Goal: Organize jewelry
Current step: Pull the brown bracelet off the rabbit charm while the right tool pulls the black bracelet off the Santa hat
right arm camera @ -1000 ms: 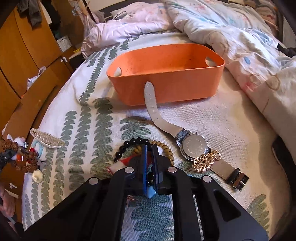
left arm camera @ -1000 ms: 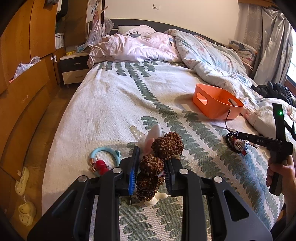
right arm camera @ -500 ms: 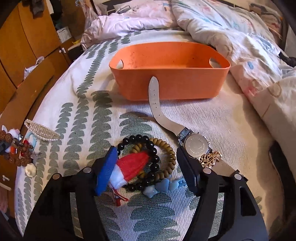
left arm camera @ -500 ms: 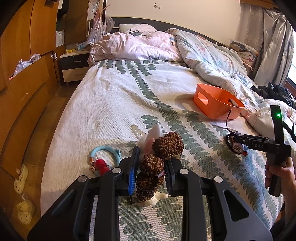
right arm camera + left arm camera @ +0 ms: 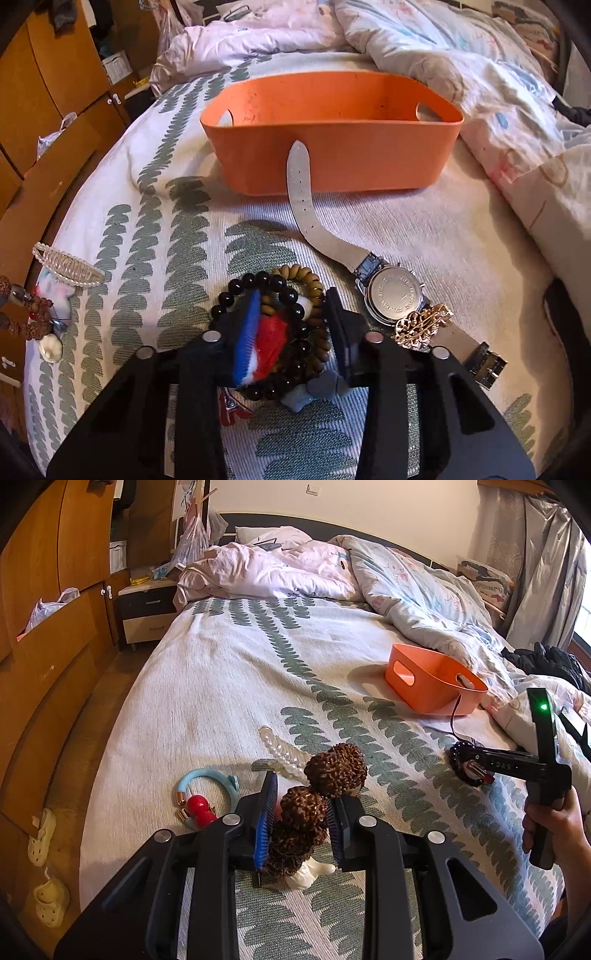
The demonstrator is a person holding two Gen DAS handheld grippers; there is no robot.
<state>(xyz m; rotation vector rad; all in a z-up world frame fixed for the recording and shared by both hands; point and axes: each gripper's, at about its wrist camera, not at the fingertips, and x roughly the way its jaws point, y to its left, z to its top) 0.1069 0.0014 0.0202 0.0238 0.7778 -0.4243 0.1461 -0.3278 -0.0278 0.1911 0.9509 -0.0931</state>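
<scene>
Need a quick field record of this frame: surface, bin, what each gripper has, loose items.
surface: bedspread with green leaf print
bin: orange basket, upright; no contents visible
left gripper: shut on brown seed bracelet
right gripper: jaws closing around black bead bracelet, tan bead bracelet and red tassel; pads not yet pressing
watch: face down, strap tip against the basket wall
gold chain: on the watch strap
pearl hair clip: loose on the bedspread
blue ring: beside the left gripper
</scene>
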